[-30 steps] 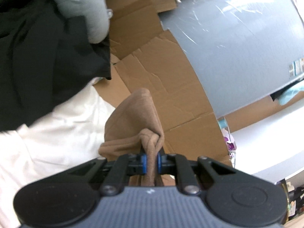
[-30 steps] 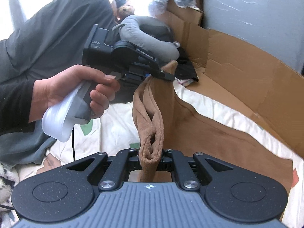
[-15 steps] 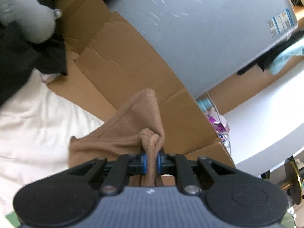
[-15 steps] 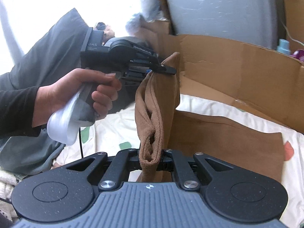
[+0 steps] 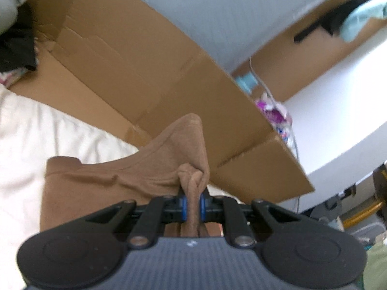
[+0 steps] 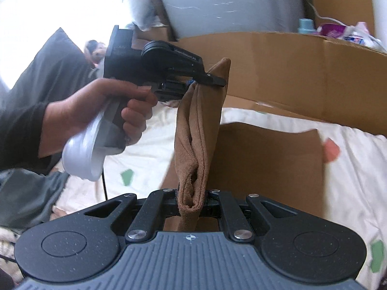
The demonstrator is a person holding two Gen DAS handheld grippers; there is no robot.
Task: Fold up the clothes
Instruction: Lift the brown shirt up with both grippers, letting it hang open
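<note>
A brown garment (image 6: 266,166) lies partly spread on a white patterned sheet (image 6: 358,169), with one edge lifted between both grippers. My left gripper (image 5: 192,204) is shut on a bunched fold of the brown garment (image 5: 116,181). In the right wrist view that same left gripper (image 6: 193,82) appears in a hand (image 6: 96,111), pinching the cloth's upper corner. My right gripper (image 6: 192,203) is shut on the lower end of the hanging fold, which stretches taut between the two grippers.
A flattened cardboard box (image 5: 150,65) stands along the sheet's far side, with a grey panel (image 5: 217,7) behind it. Bottles and bags (image 6: 338,30) sit beyond the cardboard. A person's dark sleeve (image 6: 17,123) and grey clothing fill the left of the right wrist view.
Both grippers have swept sideways across the sheet, carrying the lifted edge. The black clothes and grey plush slid out of the left wrist view. More of the garment now lies flat.
</note>
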